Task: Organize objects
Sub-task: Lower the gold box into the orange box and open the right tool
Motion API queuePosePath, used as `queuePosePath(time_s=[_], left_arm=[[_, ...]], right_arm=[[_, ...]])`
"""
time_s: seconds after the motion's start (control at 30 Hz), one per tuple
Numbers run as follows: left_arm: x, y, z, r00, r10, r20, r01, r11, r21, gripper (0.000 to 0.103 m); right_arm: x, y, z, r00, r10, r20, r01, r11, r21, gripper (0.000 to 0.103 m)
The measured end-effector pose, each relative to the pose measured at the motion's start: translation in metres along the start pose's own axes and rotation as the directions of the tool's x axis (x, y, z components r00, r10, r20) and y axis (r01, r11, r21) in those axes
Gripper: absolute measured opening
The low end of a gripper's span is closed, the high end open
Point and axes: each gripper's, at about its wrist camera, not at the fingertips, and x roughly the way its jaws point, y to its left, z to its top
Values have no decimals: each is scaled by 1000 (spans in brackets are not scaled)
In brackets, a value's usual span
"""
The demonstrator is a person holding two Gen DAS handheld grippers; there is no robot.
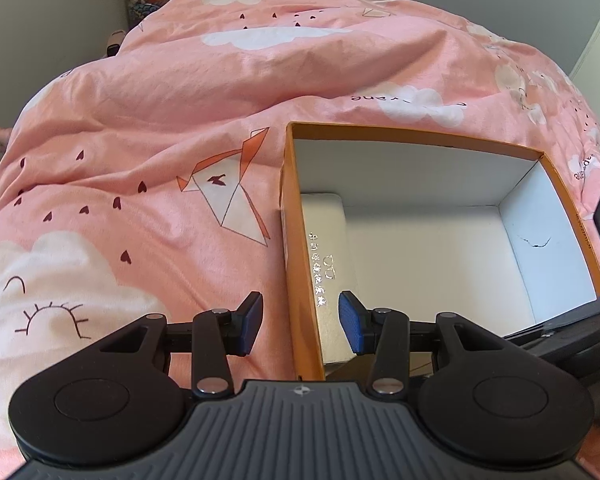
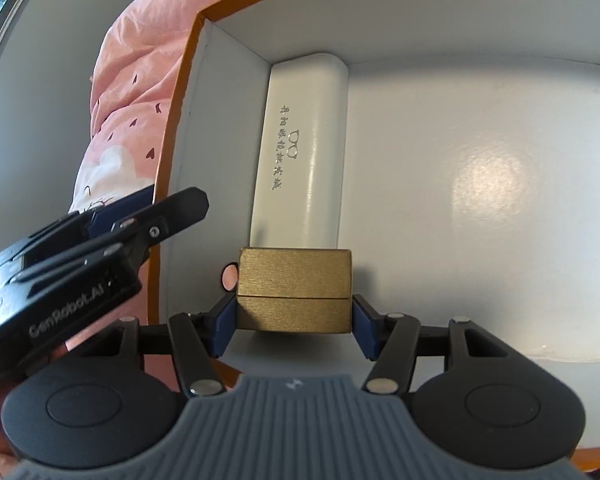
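The left gripper (image 1: 300, 322) gapes wide with nothing in it over the orange box (image 1: 300, 240) wall, the white glasses case (image 2: 304, 152) lies inside, and the right gripper (image 2: 294, 322) pinches the hard, light-looking gold box (image 2: 294, 288) by its flat sides

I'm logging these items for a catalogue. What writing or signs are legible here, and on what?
"GenRobot.AI": printed on the body of the left hand-held gripper.
Glasses outline with a line of Chinese characters: on the white glasses case in the orange box; characters too blurred to read.
"...ane": word fragments on the pink duvet, upside down, partly legible only.
Gold box held by the right hand-held gripper: no text visible.
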Motion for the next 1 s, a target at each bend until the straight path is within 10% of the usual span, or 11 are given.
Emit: queuePosePath(time_s=[0.57, 0.77, 1.0], left_arm=[[-3, 9, -7, 1000, -1, 6, 1, 999, -49, 51], [-6, 7, -10, 1000, -4, 7, 4, 999, -43, 51], [-19, 2, -13, 999, 3, 33, -2, 999, -35, 51]], right_arm=[[5, 0, -2, 998, 66, -16, -65, 998, 20, 64], [7, -2, -4, 998, 57, -6, -57, 998, 33, 31], [1, -4, -7, 999, 43, 28, -43, 999, 12, 27]])
